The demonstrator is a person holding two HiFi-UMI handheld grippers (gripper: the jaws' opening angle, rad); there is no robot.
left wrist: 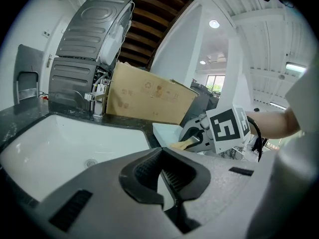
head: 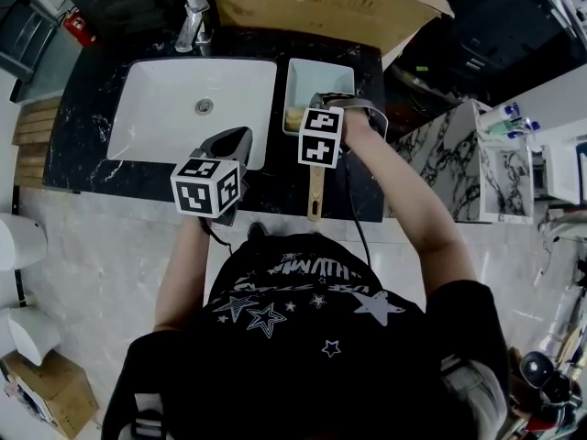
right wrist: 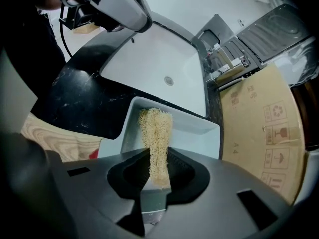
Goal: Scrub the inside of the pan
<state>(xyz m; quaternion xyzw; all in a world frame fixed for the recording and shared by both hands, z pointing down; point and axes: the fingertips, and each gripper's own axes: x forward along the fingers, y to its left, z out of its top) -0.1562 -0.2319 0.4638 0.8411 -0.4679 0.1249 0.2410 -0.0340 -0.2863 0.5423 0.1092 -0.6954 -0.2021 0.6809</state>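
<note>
Right tongs grip the loofah above the pan at your 12 o'clock, left tongs closed empty; scrub likely not begun, so lower it inside.

Sink: basin open from above, with the faucet standing at its rear rim. A cardboard sheet leans behind the sink and pan and closes off the rear approach. The right gripper and its scrubber take up the pan's near side; the far side is open. The left gripper hangs over the sink's right front corner, narrowing the counter strip beside the pan. The pan handle lies across the front counter.
</note>
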